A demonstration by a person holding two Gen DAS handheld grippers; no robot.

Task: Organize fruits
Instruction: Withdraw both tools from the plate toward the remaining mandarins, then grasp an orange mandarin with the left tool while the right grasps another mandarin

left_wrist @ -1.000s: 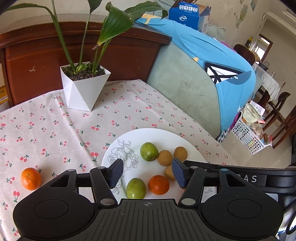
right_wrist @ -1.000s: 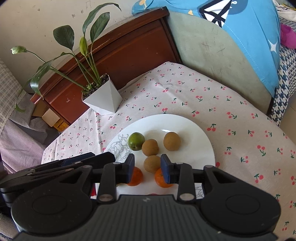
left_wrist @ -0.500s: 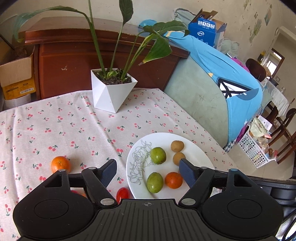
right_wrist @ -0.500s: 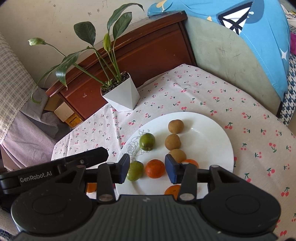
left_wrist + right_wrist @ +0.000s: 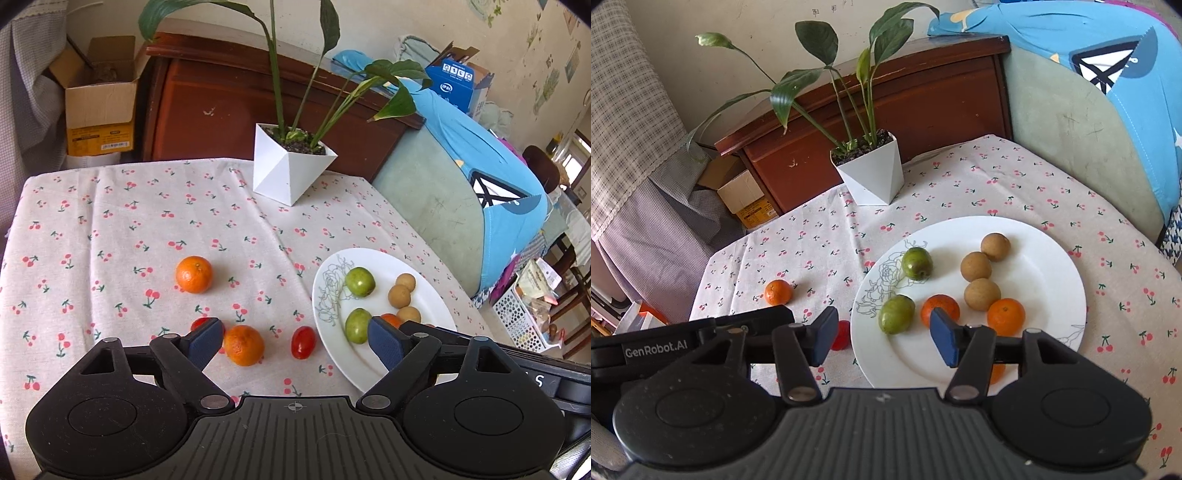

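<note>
Left gripper [image 5: 295, 341]: jaws wide and opening, nothing clamped; a mandarin [image 5: 244, 345] and a cherry tomato [image 5: 303, 342] lie on the cherry-print tablecloth [image 5: 147, 221] between the pads. A second mandarin [image 5: 194, 274] sits farther out. Right gripper [image 5: 882, 338]: jaws partway apart and opening, empty, over the near rim of the white plate [image 5: 1052, 266]. The plate holds green fruits [image 5: 916, 263], brown fruits and oranges [image 5: 1005, 316].
</note>
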